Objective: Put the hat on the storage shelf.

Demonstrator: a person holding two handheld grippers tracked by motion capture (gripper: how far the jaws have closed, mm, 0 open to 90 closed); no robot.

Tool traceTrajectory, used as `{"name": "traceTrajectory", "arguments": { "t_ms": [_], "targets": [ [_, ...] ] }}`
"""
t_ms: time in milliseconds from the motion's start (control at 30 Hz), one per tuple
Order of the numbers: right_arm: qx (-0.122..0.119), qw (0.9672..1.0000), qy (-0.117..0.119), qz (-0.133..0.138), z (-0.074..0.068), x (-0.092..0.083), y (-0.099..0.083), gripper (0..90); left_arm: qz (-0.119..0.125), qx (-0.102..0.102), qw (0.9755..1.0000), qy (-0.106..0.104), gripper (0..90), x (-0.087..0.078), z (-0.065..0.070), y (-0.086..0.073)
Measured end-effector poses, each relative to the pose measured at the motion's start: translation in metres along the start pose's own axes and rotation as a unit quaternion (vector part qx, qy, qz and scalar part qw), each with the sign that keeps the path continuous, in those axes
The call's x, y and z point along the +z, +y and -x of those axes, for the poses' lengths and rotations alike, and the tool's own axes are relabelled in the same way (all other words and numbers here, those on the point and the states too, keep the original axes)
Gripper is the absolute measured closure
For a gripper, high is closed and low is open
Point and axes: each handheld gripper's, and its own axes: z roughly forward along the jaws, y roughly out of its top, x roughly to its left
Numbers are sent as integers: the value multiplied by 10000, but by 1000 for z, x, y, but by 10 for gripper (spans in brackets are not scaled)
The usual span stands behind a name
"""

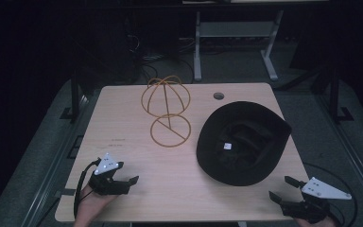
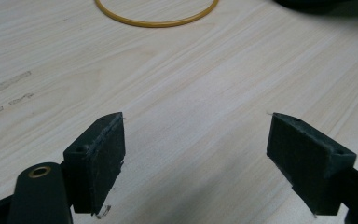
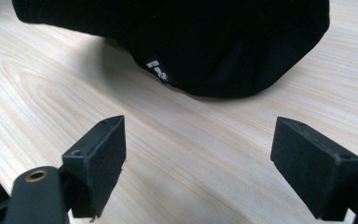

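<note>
A black brimmed hat (image 1: 243, 142) lies upside down on the right half of the wooden table (image 1: 123, 156), a white label inside it. A gold wire hat stand (image 1: 166, 111) rises left of it, its ring base (image 2: 156, 18) flat on the wood. My left gripper (image 1: 123, 178) rests at the front left corner, open and holding nothing, well short of the stand. At the front right corner my right gripper (image 1: 282, 187) is open too; the hat's brim (image 3: 177, 42) lies just ahead of its empty jaws, and a small tag shows on the brim.
A round cable hole (image 1: 219, 96) sits near the table's far edge. Behind the table a grey desk frame (image 1: 236, 42) and loose cables stand on the dark floor. Bare wood lies between the two grippers along the front edge.
</note>
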Motion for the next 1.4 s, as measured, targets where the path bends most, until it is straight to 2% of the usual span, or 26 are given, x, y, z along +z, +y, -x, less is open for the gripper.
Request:
{"name": "traceTrajectory", "arguments": {
  "t_ms": [33, 200, 500, 567, 600, 733, 767, 900, 1033, 1333, 1400],
  "targets": [
    [4, 10000, 2, 10, 0, 0, 0, 174, 50, -68, 10000, -1, 187, 0, 0, 0],
    [-28, 10000, 20, -13, 0, 1, -1, 170, 34, -74, 10000, -7, 187, -1, 3, 0],
    [-21, 10000, 36, 14, 1, 1, -1, 169, 102, 50, 9998, -161, 193, 1, 12, 12],
    [-38, 10000, 42, 11, 2, 1, -1, 167, 81, 157, 9994, -286, 192, 5, 16, 17],
    [-26, 10000, 38, 14, 2, 1, -1, 166, 81, 157, 9994, -286, 190, 5, 16, 17],
    [32, 10000, 44, 79, 4, 0, -2, 162, 35, 425, 9983, -385, 189, 10, 27, 28],
    [43, 9999, 50, 81, 4, 0, -2, 161, 67, 441, 9978, -488, 189, 12, 31, 33],
    [9, 10000, 27, 67, 3, -2, -2, 162, 153, 553, 9962, -649, 191, 14, 39, 45],
    [66, 9999, 33, 130, 4, -3, -3, 161, 105, 759, 9946, -703, 190, 17, 49, 54],
    [8, 9999, 19, 117, 3, -4, 0, 162, 196, 974, 9916, -823, 190, 18, 65, 68],
    [-4, 9999, 21, 124, 3, -3, 0, 162, 209, 1056, 9902, -885, 190, 17, 71, 73]
  ]
}}
